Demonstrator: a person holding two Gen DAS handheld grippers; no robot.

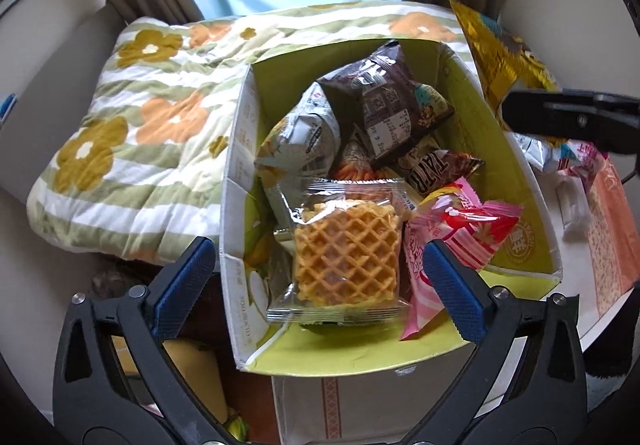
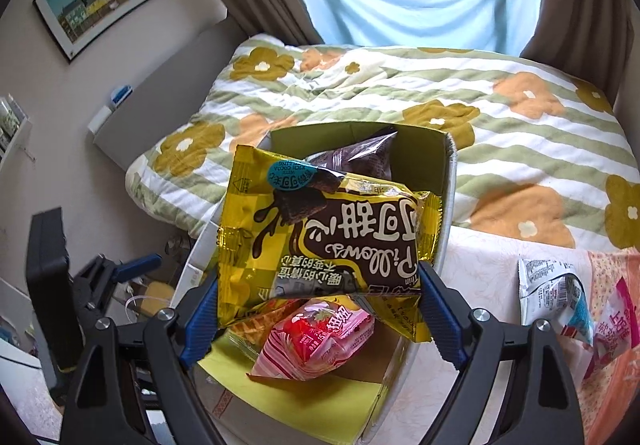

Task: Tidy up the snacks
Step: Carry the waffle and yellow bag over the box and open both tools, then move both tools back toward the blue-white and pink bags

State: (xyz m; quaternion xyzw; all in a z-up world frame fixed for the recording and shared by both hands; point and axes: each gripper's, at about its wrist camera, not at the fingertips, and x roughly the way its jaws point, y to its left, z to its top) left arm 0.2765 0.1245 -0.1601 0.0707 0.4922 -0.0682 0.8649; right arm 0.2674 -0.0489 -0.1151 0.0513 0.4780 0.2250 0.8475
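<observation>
An open cardboard box [image 1: 516,165] with a yellow-green inside holds several snack packs: a clear-wrapped waffle [image 1: 346,257] on top, a pink pack [image 1: 460,233], a dark brown pack [image 1: 394,101] and a grey pack [image 1: 300,133]. My left gripper [image 1: 320,285] is open and empty just above the waffle. My right gripper [image 2: 318,309] is shut on a yellow Pillows chocolate pack [image 2: 320,233] and holds it above the box [image 2: 450,181]; that pack also shows in the left wrist view [image 1: 496,53].
A flower-print quilt [image 1: 152,133] lies behind and left of the box. A white and pink snack pack [image 2: 576,301] lies on the table [image 2: 488,273] to the right. A window with curtains is behind.
</observation>
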